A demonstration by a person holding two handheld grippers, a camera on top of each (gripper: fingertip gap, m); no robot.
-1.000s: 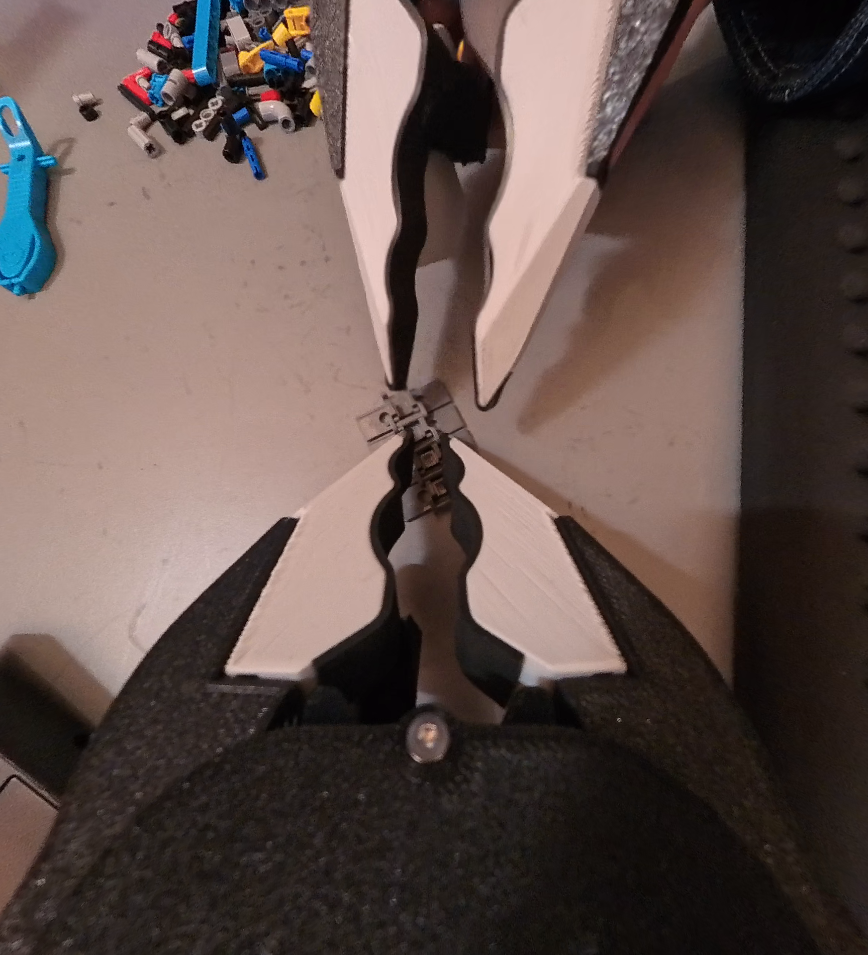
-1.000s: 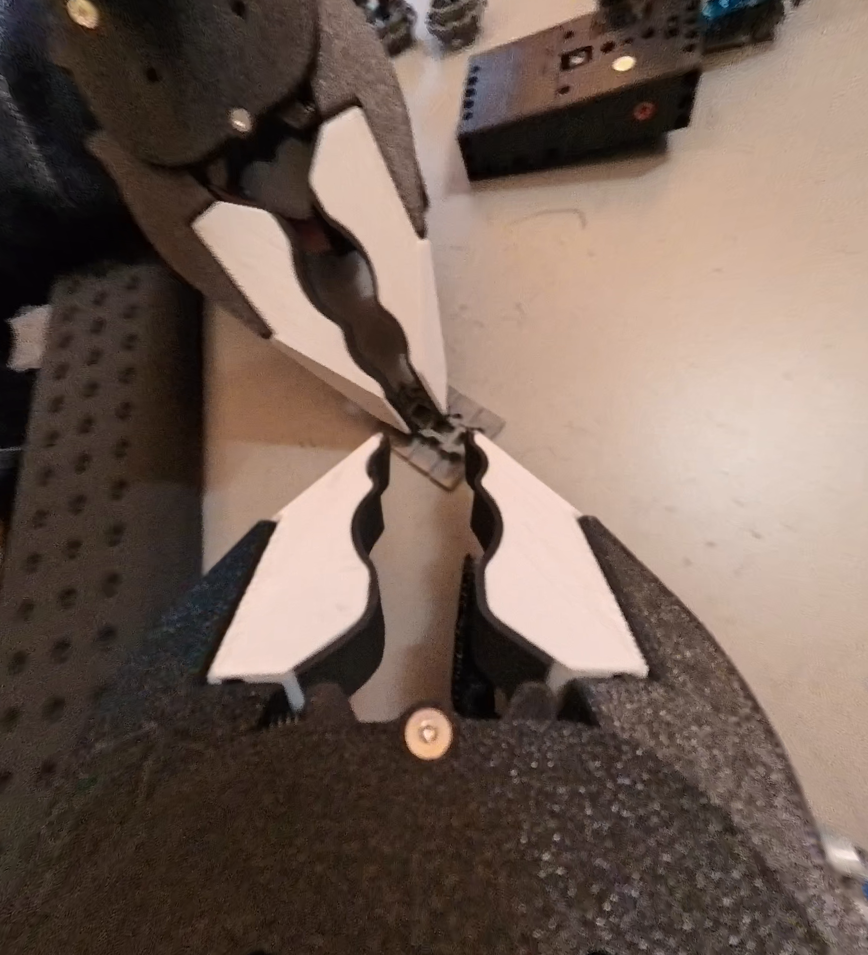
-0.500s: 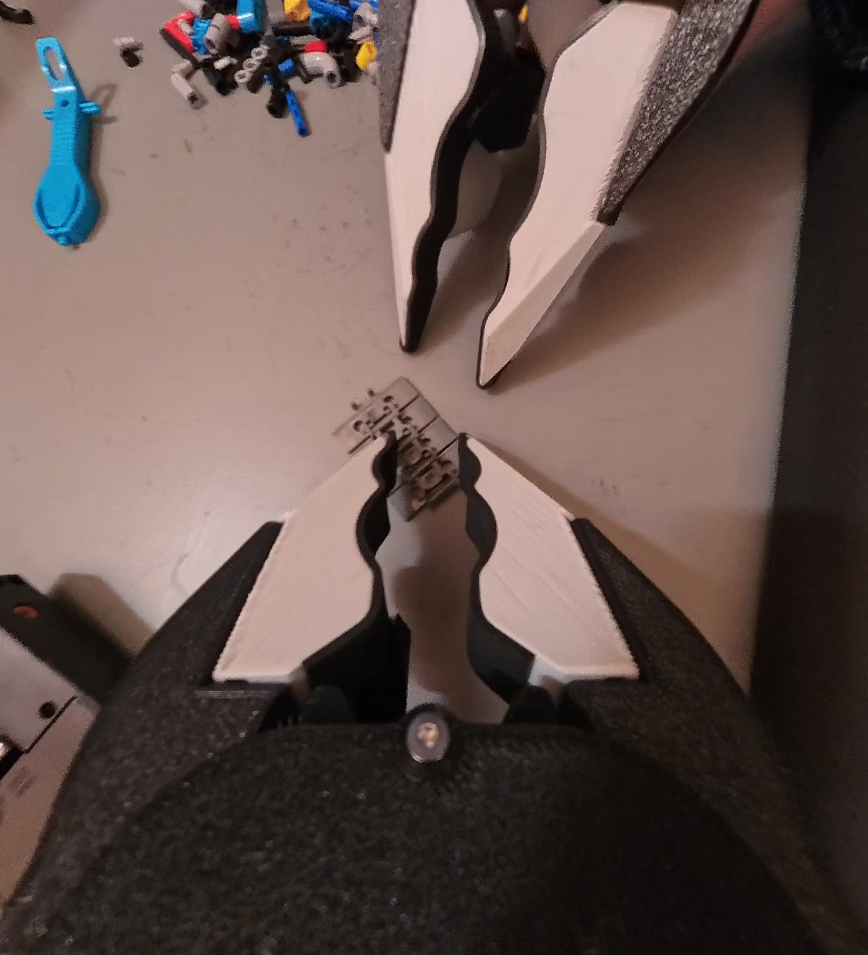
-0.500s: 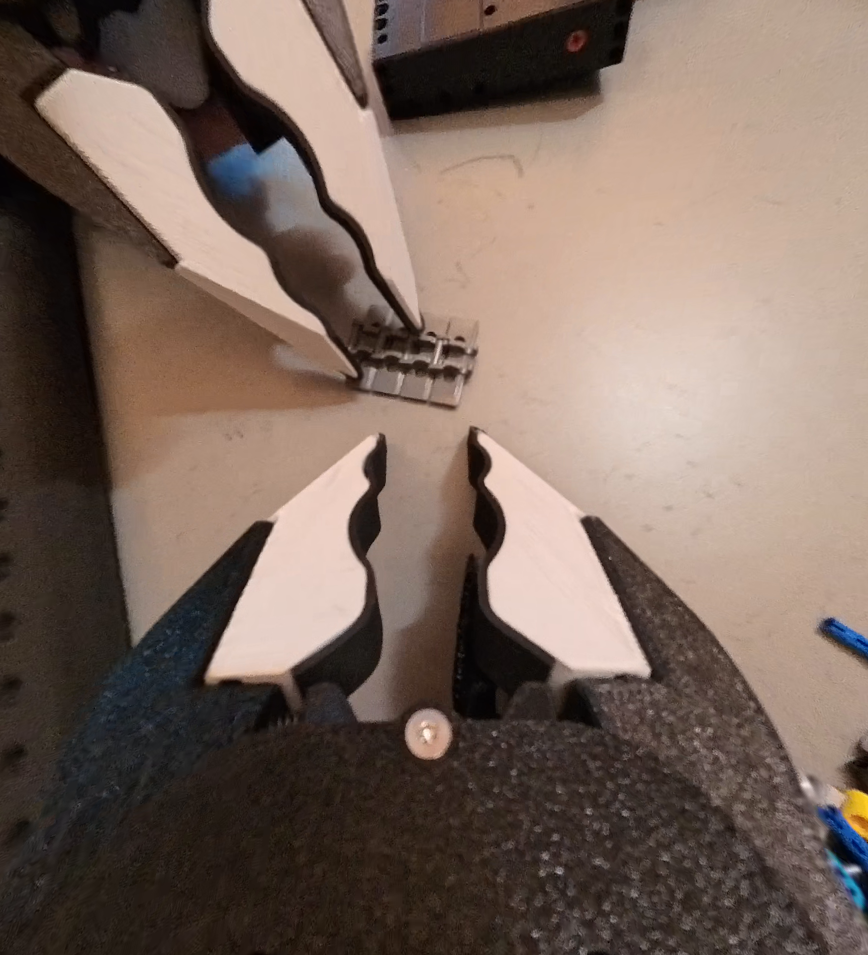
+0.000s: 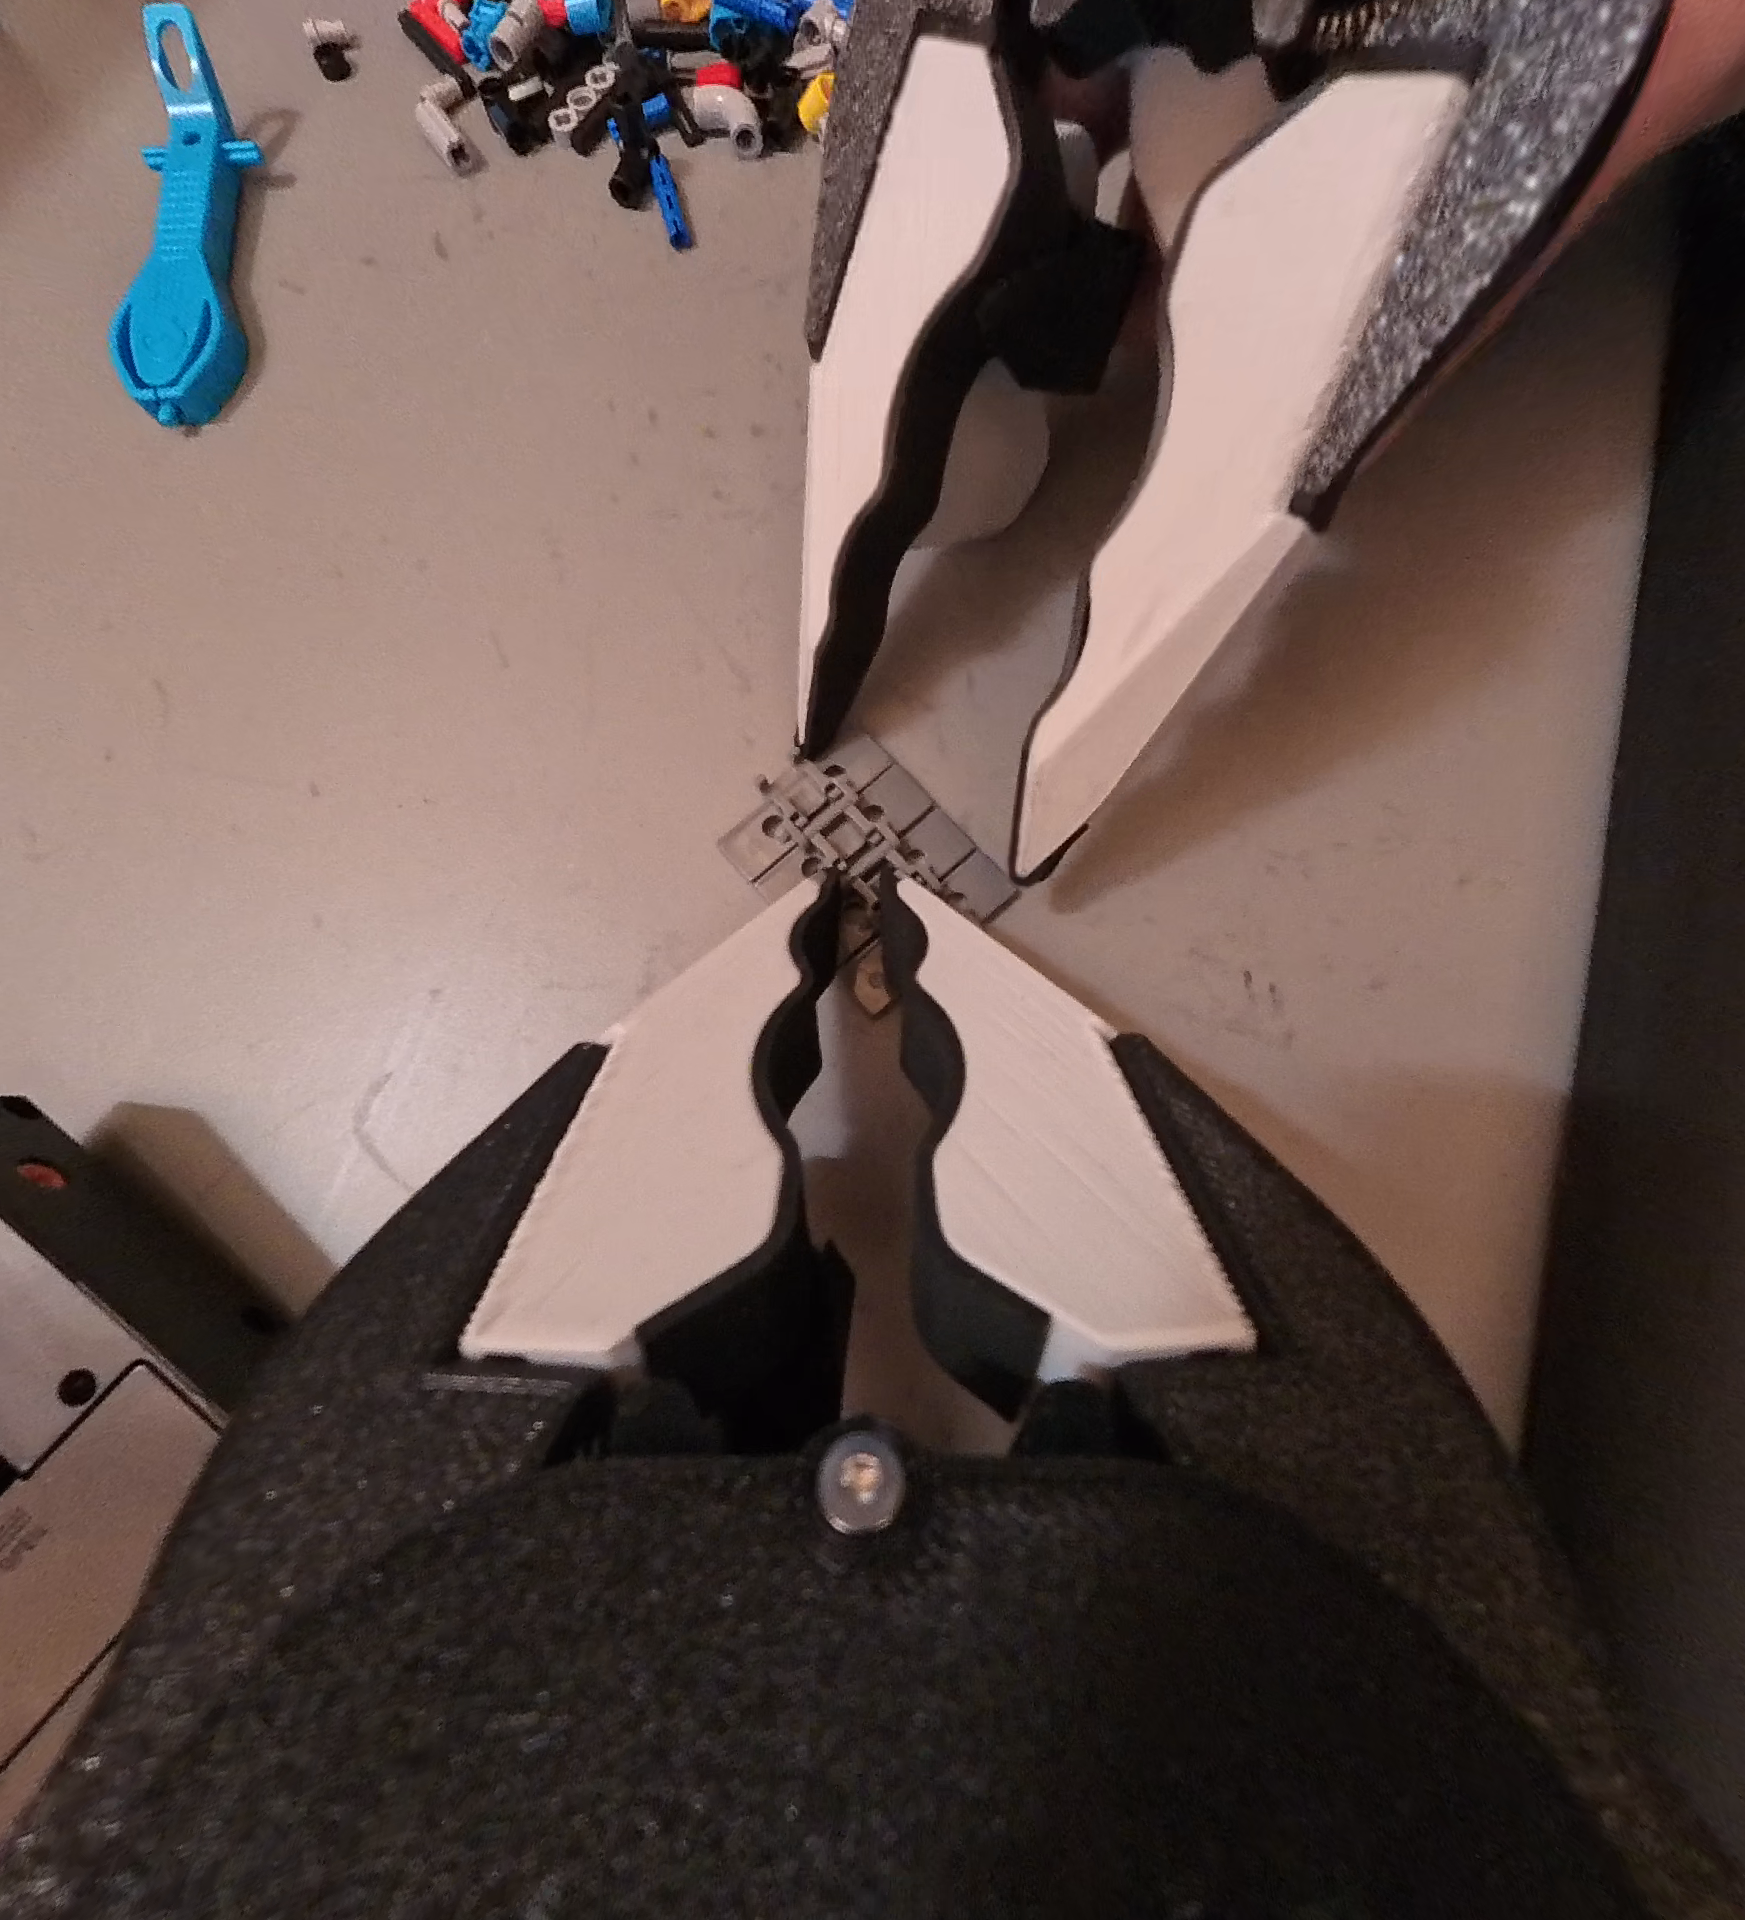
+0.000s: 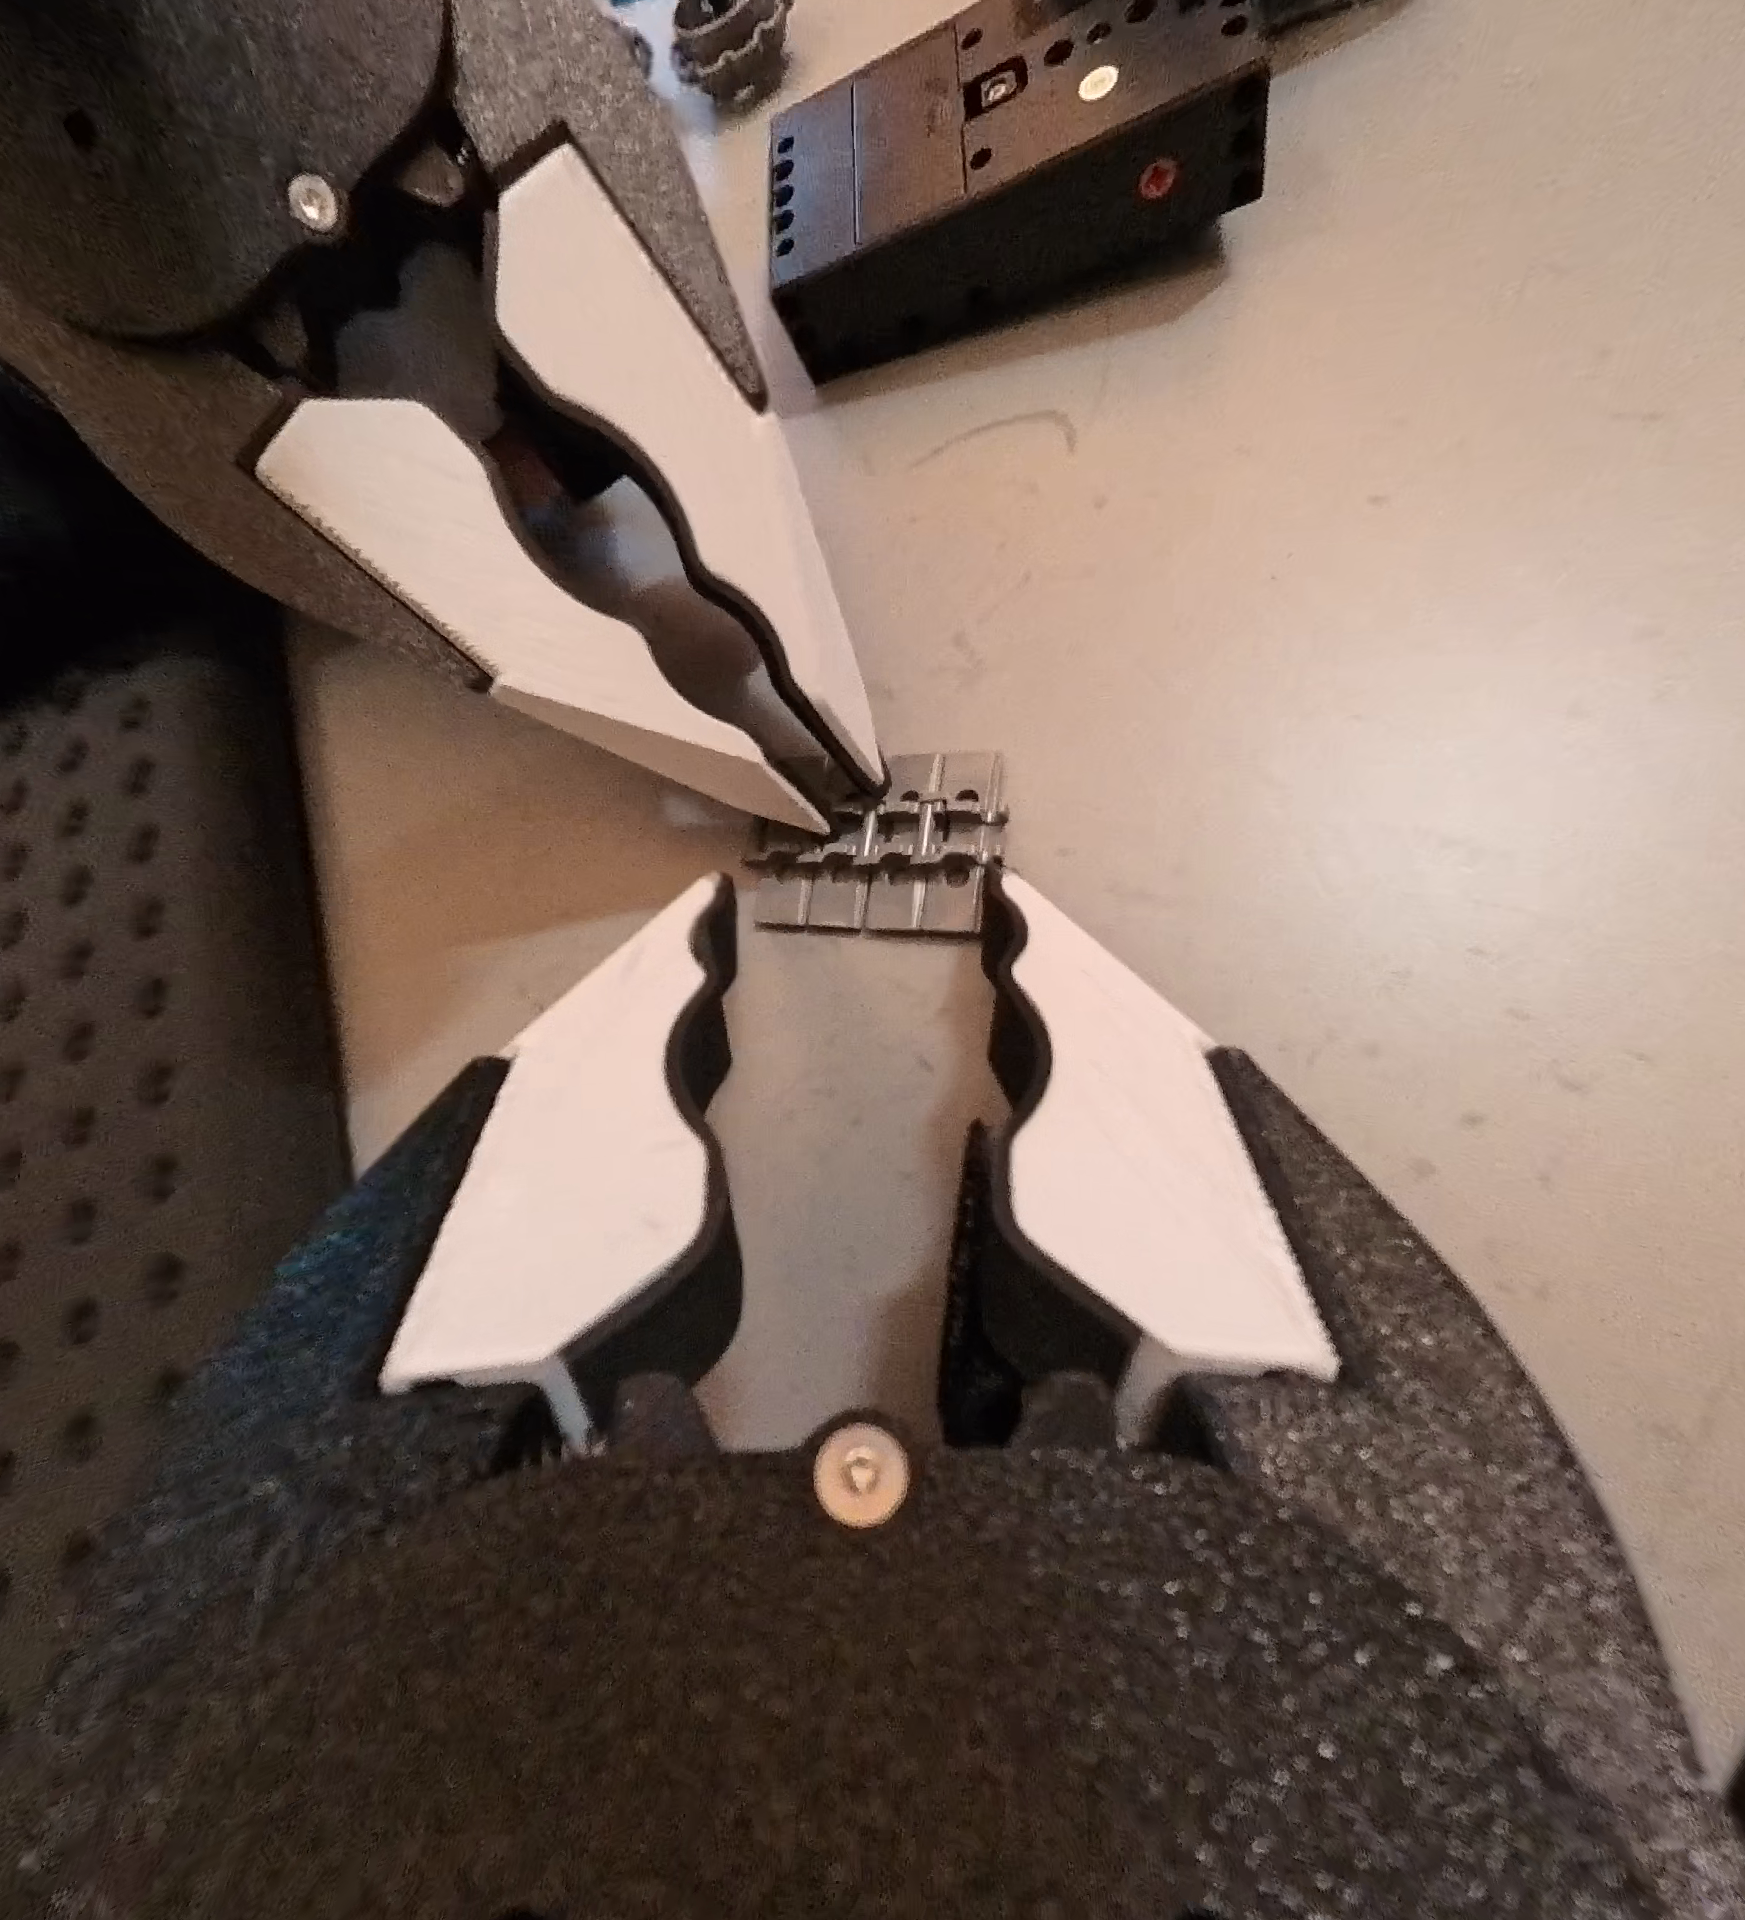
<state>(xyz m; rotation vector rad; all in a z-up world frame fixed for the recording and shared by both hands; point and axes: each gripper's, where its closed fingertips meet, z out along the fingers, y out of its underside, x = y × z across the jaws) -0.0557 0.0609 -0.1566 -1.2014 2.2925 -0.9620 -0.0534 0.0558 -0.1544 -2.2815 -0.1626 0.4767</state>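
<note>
The track piece (image 5: 863, 836) is pinched by the left claw (image 5: 855, 891); the right claw (image 6: 860, 896) straddles it, spread. Its links could buckle or slip if squeezed unevenly.

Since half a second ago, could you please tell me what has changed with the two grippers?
The right gripper has moved back up to the grey track piece and opened wider, its fingertips now flanking it. The left gripper has narrowed onto the piece's edge. The piece still lies on the table.
</note>
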